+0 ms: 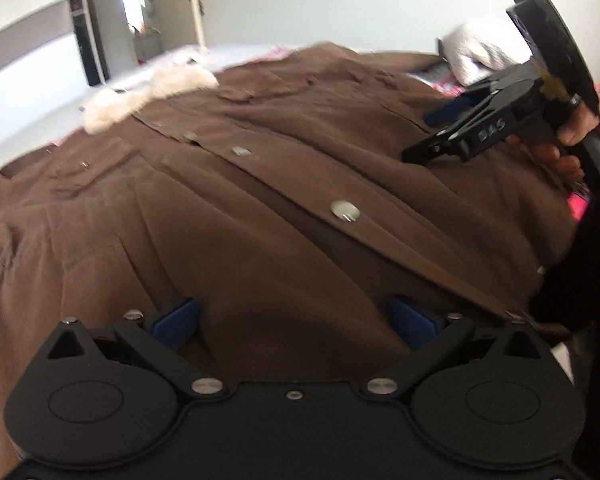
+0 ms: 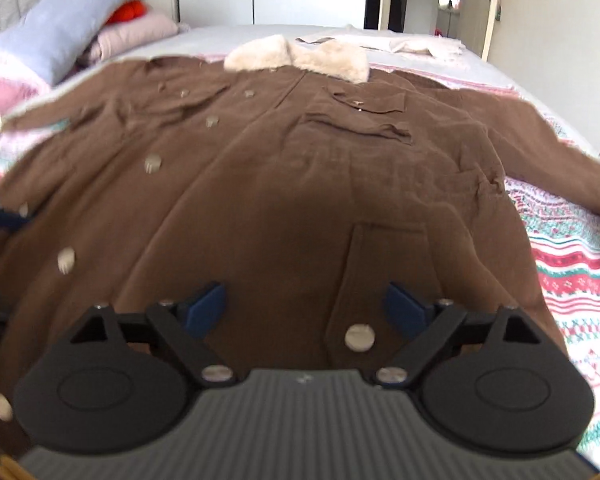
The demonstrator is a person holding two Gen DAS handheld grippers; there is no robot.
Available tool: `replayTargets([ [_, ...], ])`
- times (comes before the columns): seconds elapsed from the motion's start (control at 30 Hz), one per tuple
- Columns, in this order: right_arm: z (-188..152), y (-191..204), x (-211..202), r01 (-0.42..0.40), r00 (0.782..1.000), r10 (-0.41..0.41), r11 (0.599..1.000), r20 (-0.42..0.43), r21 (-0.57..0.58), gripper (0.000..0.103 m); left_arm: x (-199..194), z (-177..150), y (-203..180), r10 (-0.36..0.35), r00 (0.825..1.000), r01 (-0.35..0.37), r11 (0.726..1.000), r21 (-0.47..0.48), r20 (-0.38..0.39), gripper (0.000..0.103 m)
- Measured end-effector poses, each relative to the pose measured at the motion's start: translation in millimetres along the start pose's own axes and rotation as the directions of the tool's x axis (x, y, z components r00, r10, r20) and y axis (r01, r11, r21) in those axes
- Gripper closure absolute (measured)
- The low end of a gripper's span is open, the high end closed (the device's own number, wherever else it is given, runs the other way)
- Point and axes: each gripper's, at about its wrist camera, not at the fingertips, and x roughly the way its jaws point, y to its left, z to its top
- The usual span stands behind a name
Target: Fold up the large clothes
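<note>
Left gripper (image 1: 294,322) spread, tilted down over brown coat (image 1: 260,184), right gripper (image 2: 304,306) spread likewise, holding nothing

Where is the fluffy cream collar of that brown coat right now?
The fur collar sits at the far end of the brown coat, which is spread over the patterned blanket. In the right wrist view it lies top centre.

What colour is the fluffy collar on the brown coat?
Cream-white; the fluffy fur collar on the brown button-front coat shows best in the right wrist view.
</note>
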Motion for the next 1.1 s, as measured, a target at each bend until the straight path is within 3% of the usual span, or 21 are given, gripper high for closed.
replayTargets([
  [0.13,-8.6,25.3,-19.5,0.0,0.999,0.004,0.997,0.054,-0.071,0.009,-11.0,-7.5,-11.0,-0.034,0.998,0.038,0.995,0.095,-0.05,0.002],
  [0.2,-10.2,37.0,-29.7,-0.072,0.994,0.079,0.993,0.07,-0.095,0.01,-14.3,-8.7,-18.1,-0.03,0.998,0.037,0.992,0.121,-0.062,0.003],
  [0.27,-11.0,46.0,-35.7,-0.199,0.977,0.207,0.973,0.059,-0.113,0.01,-18.9,-5.7,-15.4,-0.068,0.995,0.077,0.99,0.118,-0.077,0.002],
  [0.33,-6.7,53.9,-43.3,-0.193,0.977,0.204,0.97,0.065,-0.148,0.01,-26.2,-1.2,-6.3,-0.132,0.989,0.138,0.987,0.083,-0.072,0.001],
  [0.4,2.0,50.1,-53.7,-0.169,0.979,0.183,0.975,0.088,-0.142,0.009,-34.7,2.9,1.8,-0.153,0.988,0.154,0.987,0.037,-0.026,0.001],
  [0.5,22.8,25.5,-66.4,-0.164,0.977,0.168,0.986,0.134,-0.038,0.003,-38.2,12.7,17.3,-0.122,0.992,0.125,0.99,-0.064,0.041,0.001],
  [0.57,37.6,0.4,-73.2,-0.146,0.977,0.135,0.988,0.167,0.053,0.001,-39.4,19.9,30.7,-0.061,0.996,0.071,0.987,-0.142,0.072,0.001],
  [0.73,66.4,-69.0,-76.6,-0.063,0.981,0.014,0.966,0.195,0.252,0.001,-48.7,41.7,62.0,0.064,0.99,-0.018,0.94,-0.341,0.124,0.001],
  [0.87,85.9,-135.7,-66.5,-0.006,0.978,-0.091,0.89,0.19,0.457,0.0,-52.8,58.1,83.0,0.169,0.969,-0.069,0.885,-0.46,0.181,0.0],
  [0.97,98.9,-186.6,-48.8,0.028,0.972,-0.164,0.797,0.171,0.604,0.0,-49.9,66.6,98.7,0.216,0.952,-0.062,0.83,-0.555,0.217,0.0],
  [1.1,107.5,-234.7,-5.4,0.12,0.961,-0.261,0.684,0.088,0.72,0.001,-39.6,72.0,112.4,0.263,0.934,-0.058,0.781,-0.622,0.243,0.0],
])
